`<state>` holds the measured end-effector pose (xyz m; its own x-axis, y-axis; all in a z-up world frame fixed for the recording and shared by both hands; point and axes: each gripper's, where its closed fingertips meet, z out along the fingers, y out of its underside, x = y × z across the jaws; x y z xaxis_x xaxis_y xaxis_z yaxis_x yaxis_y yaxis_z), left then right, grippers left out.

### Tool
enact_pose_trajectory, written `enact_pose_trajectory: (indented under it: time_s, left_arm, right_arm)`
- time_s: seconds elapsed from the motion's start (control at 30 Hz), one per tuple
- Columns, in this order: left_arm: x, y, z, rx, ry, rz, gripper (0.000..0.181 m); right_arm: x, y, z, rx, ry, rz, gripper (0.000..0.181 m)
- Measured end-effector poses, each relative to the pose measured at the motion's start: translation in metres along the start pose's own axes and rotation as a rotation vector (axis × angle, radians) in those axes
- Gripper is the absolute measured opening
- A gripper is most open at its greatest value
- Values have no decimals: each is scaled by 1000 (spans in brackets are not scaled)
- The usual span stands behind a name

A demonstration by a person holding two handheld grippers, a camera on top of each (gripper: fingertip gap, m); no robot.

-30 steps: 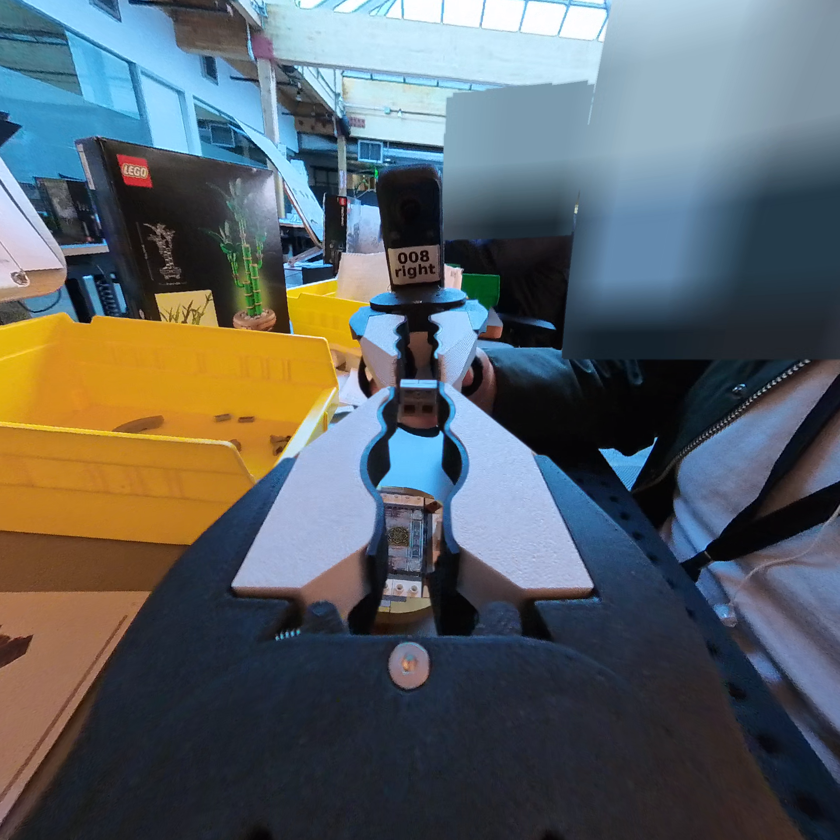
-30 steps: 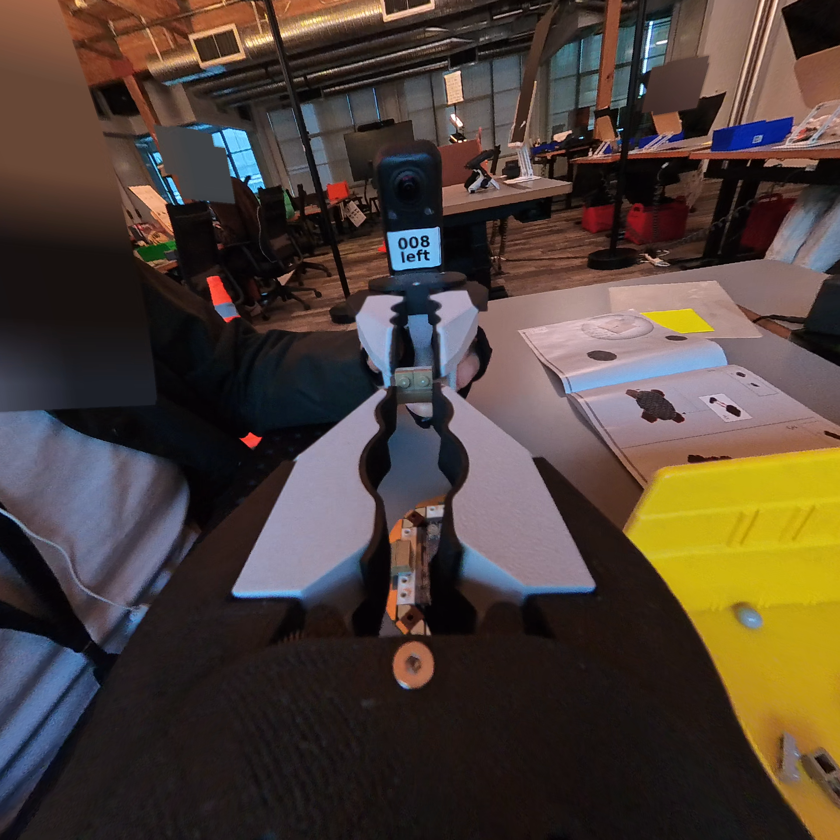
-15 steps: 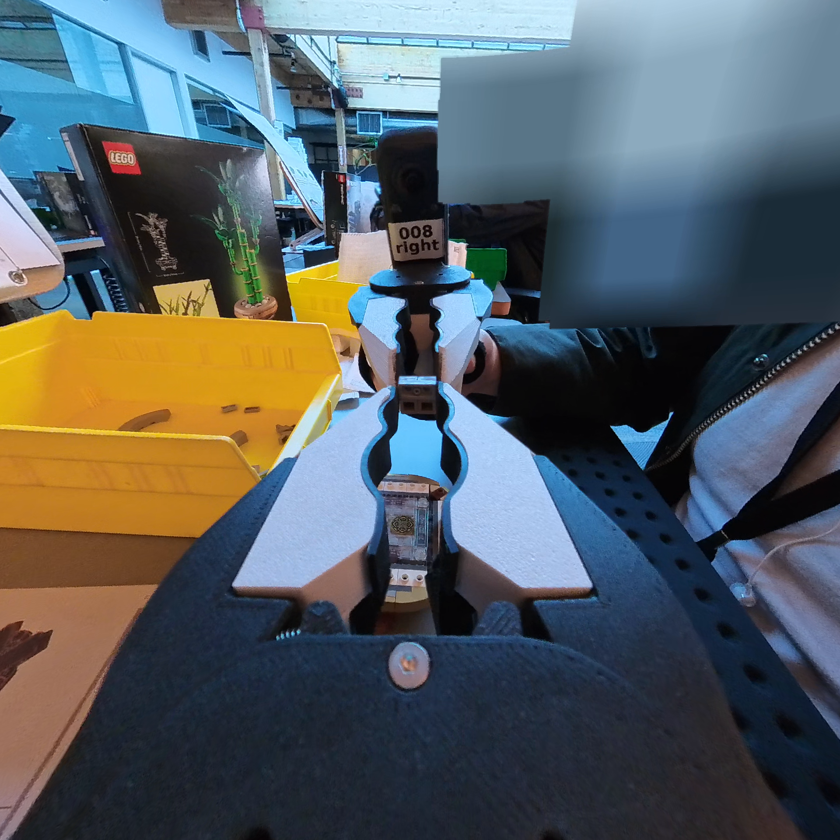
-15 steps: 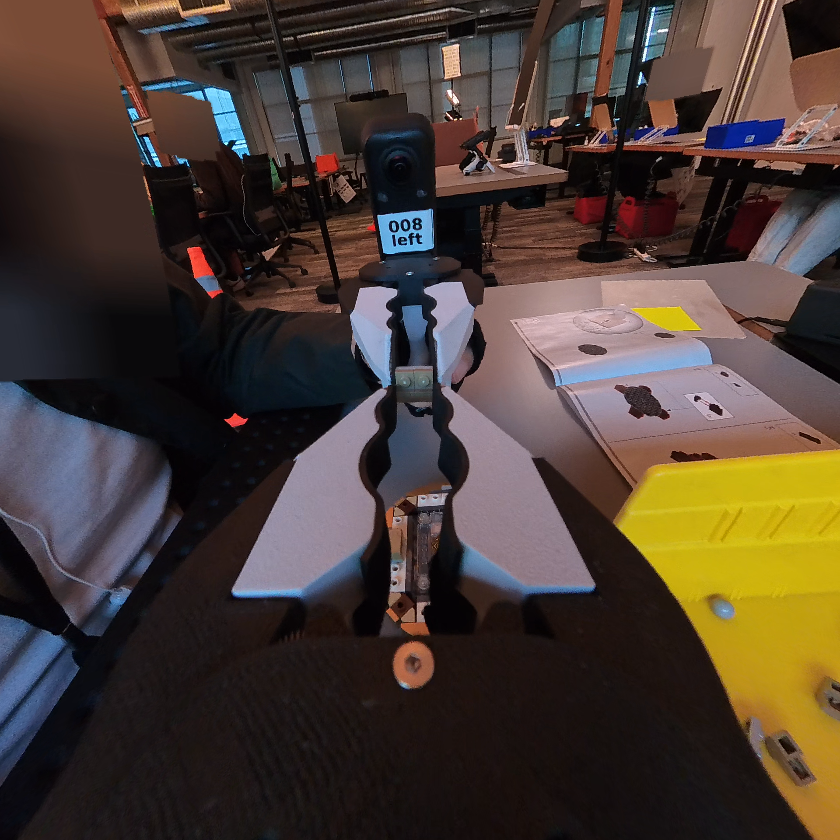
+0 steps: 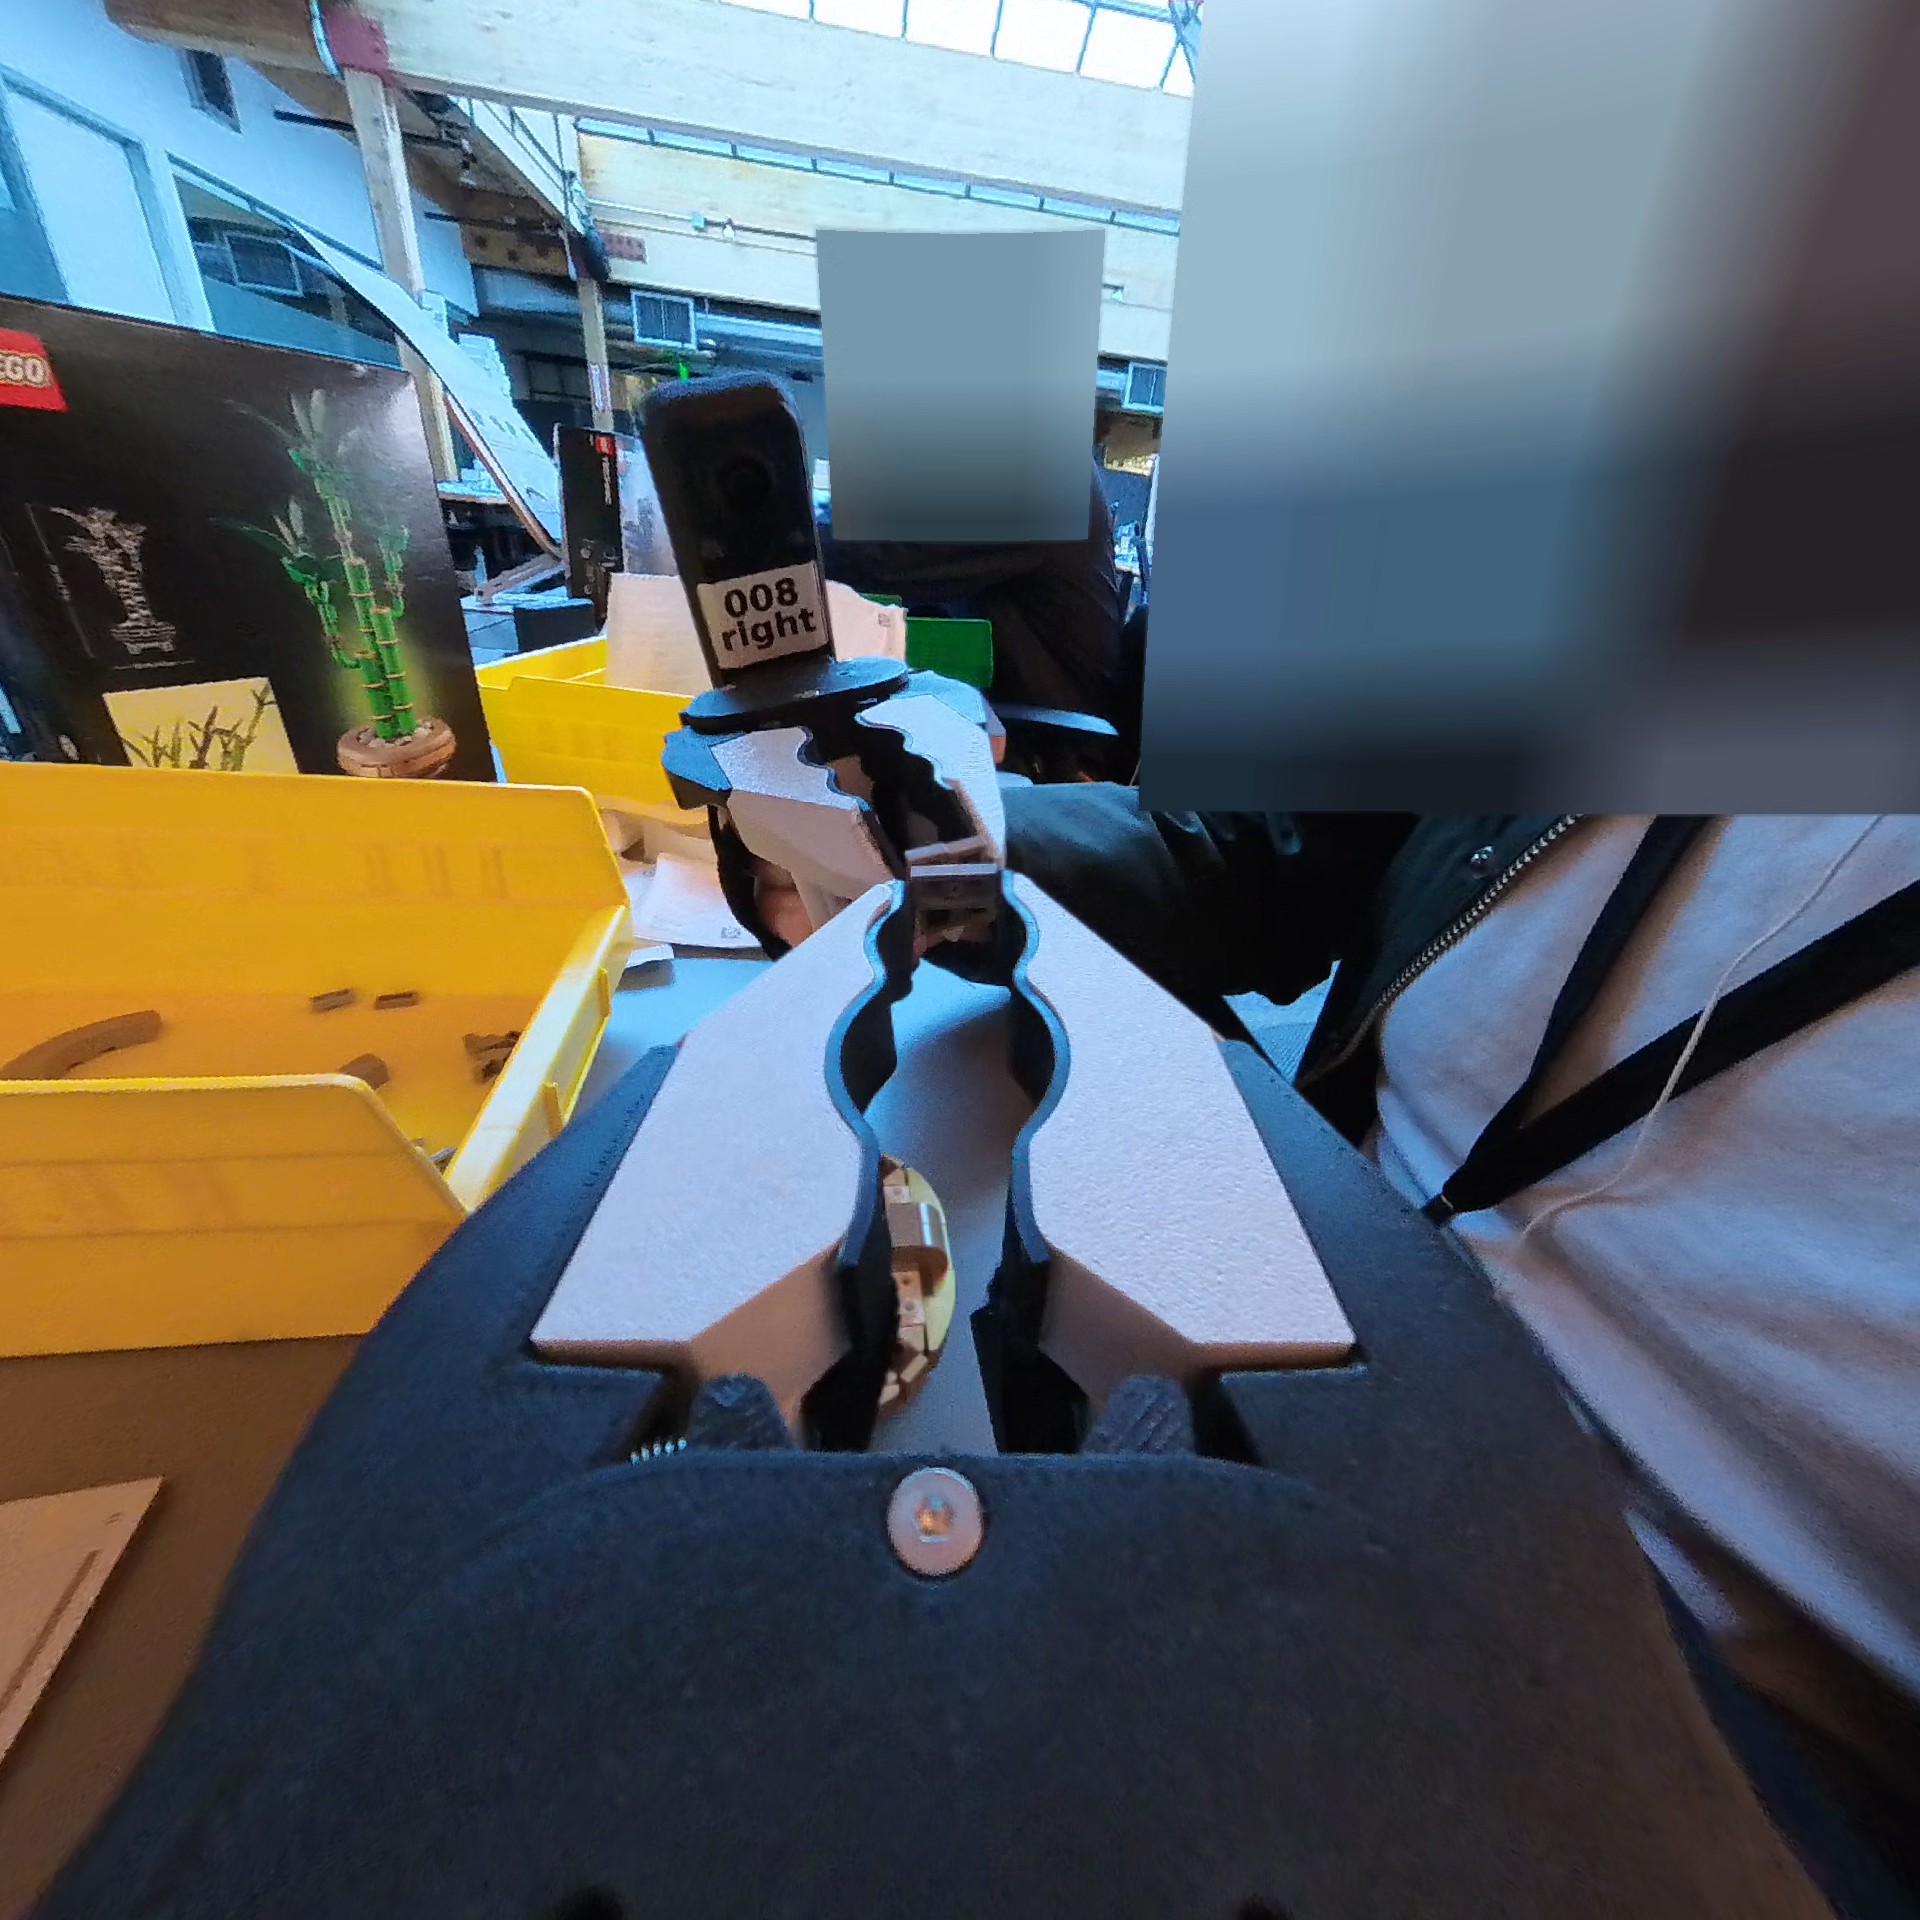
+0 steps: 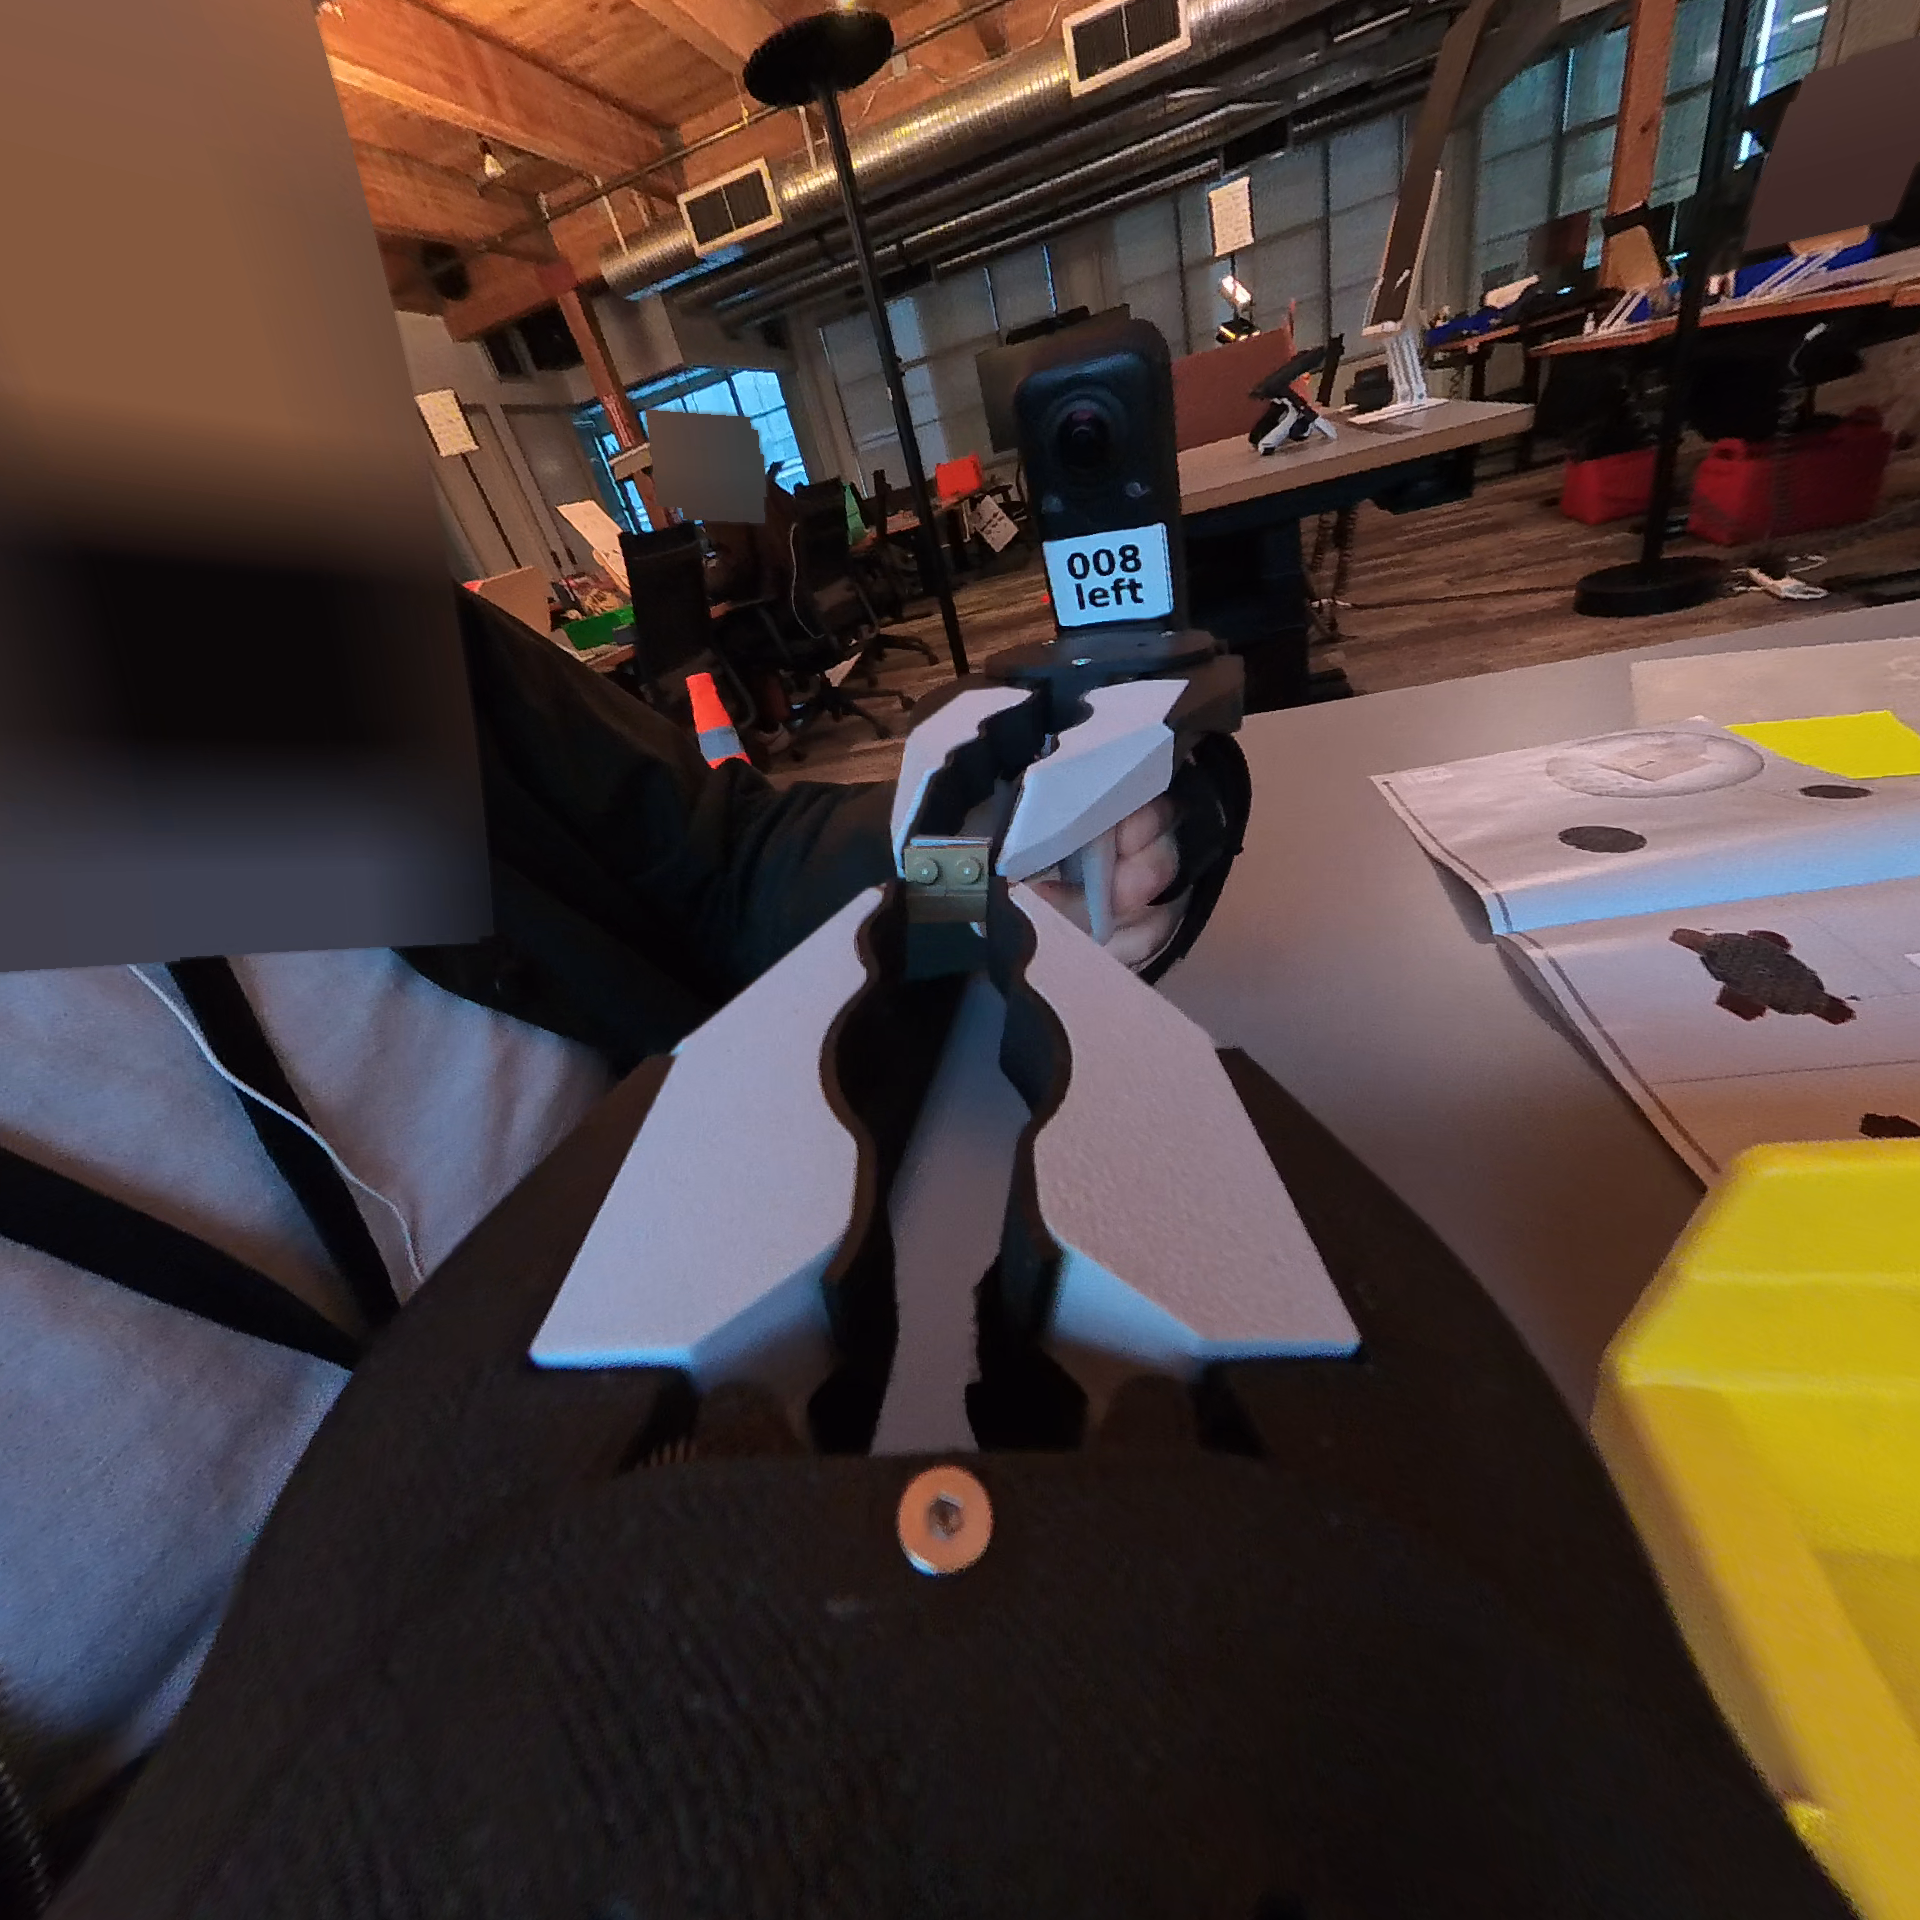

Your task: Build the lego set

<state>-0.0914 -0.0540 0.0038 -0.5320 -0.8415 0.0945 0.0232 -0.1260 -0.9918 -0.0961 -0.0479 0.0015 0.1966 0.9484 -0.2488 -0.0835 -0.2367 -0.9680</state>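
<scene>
My left gripper point(image 5: 951, 899) and right gripper point(image 6: 940, 914) face each other with their tips meeting above the table. The left one is shut on a small lego piece point(image 5: 951, 891), which shows its dark hollow underside here. In the right wrist view the same spot shows a tan two-stud plate point(image 6: 943, 871) at the left gripper's tips point(image 6: 951, 847), with a dark part between my right fingertips. The right gripper point(image 5: 940, 847) is tilted and pinches a thin tan piece against it. A round tan and brown lego assembly point(image 5: 914, 1278) lies on the table below the left jaws.
A yellow bin point(image 5: 291, 894) with several brown pieces stands left, with a second yellow bin point(image 5: 571, 717) and the lego box point(image 5: 229, 540) behind it. An open instruction booklet point(image 6: 1662, 935) lies on the grey table, next to another yellow bin point(image 6: 1787, 1455). The person's torso is close. Both grippers' tips are close together, under 4 cm apart.
Both grippers have tilted against each other while their tips stay together on the small piece. The assembly has slid left in the left jaw gap and out of the right view.
</scene>
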Motion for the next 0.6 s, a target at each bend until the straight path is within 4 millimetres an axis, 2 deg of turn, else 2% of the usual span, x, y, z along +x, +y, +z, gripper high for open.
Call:
enact_pose_trajectory:
  time_s: [0.13,0.23,0.3,0.4,0.47,0.53,0.6]
  left_arm:
    - [-7,-6,-6,61,-18,-22,13]
    - [-15,-11,-11,93,-69,-1,13]
    - [-25,-6,-12,49,-160,73,14]
    - [-53,19,-18,-233,-449,393,14]
    - [-67,28,-22,-407,-599,569,15]
    - [-76,38,-24,-557,-679,617,15]
    - [-95,47,-37,-716,-823,607,15]
  right_arm:
    - [3,-16,-13,98,-19,48,13]
    - [34,-12,-33,26,214,-59,13]
    - [47,-13,-45,3,324,-126,13]
    - [55,-27,-59,78,405,-153,13]
    - [66,-26,-68,57,488,-184,13]
    - [77,-19,-74,5,560,-211,13]
    - [83,-16,-75,-21,592,-213,13]
